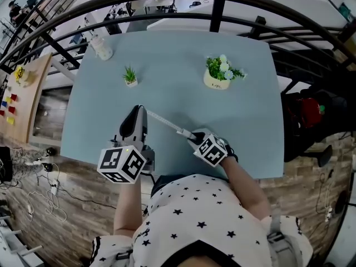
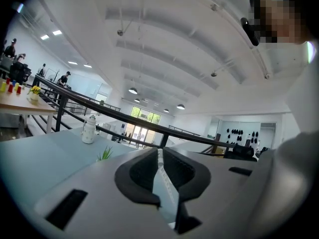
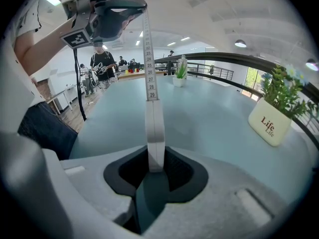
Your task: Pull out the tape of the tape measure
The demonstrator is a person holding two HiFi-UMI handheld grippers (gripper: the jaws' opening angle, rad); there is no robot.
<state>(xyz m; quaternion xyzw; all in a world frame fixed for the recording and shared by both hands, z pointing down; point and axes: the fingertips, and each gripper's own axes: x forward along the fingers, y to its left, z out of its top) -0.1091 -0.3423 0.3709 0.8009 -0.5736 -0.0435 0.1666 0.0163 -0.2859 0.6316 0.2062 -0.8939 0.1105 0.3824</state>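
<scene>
Jaws of the left tool [image 2: 159, 158] pinch narrowly on the tape [image 2: 163, 185], above the counter [image 1: 178, 54]; the right tool [image 3: 155, 158] clamps the white tape measure case [image 3: 155, 138] near the counter's front edge. The tape runs straight between them; a small plant [image 1: 130, 75] and a flower pot [image 1: 218, 74] stand well beyond.

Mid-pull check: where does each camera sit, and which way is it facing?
Head view: on the person's head, facing steeply down at the table; shows their shirt, left gripper, right gripper.
Left gripper view: on the left gripper, facing roughly level across the table toward the railing; jaws pinch the tape; person's upper body at right.
Right gripper view: on the right gripper, angled down over the table; jaws clamp the tape measure case; left forearm top left.
Shared: all three show the tape.
</scene>
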